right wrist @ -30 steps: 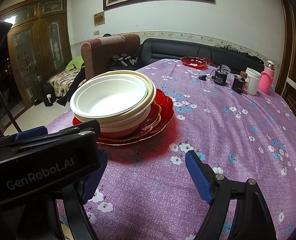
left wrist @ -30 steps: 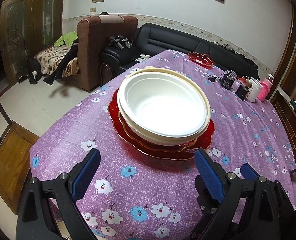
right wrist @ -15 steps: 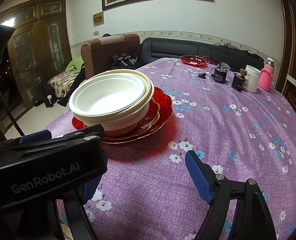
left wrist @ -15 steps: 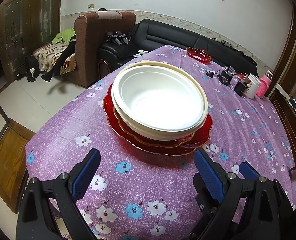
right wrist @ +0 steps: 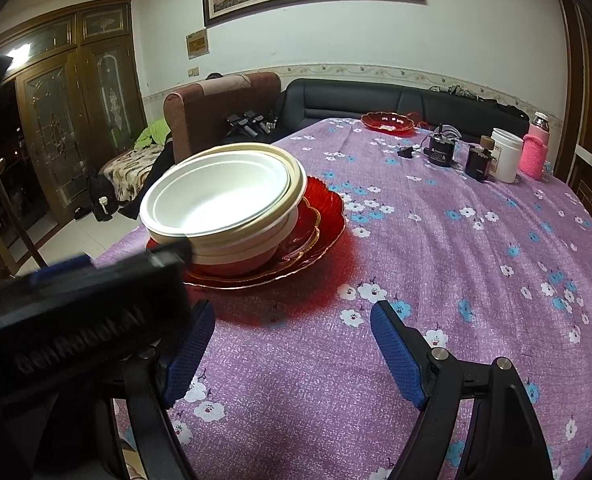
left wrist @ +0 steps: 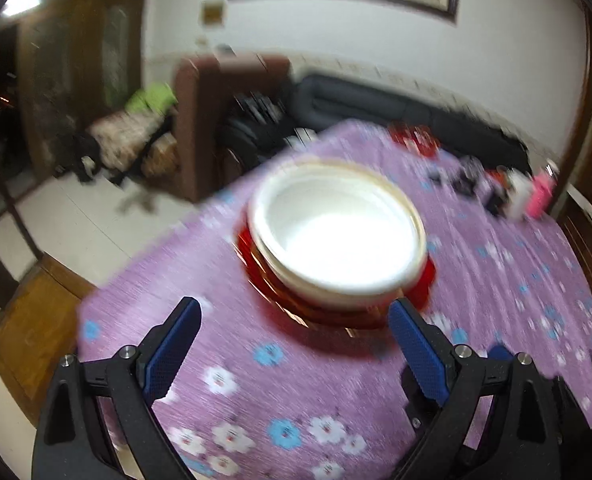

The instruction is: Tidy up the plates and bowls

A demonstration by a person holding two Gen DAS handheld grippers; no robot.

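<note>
While both gape empty | left claw (left wrist: 292, 316) near bowl stack (right wrist: 220, 196) | right claw (right wrist: 292, 320) beside red plates (right wrist: 327, 212)

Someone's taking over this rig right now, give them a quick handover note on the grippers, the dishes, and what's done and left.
Left gripper: open, empty, aimed at the stack from short of it; that view is motion-blurred.
Right gripper: open, empty, over the tablecloth, right of the stack.
Stack: white bowl nested in a cream bowl, on a small red plate, on a large red plate.
Left: one red dish sits alone at the table's far end, probably next to collect.
</note>
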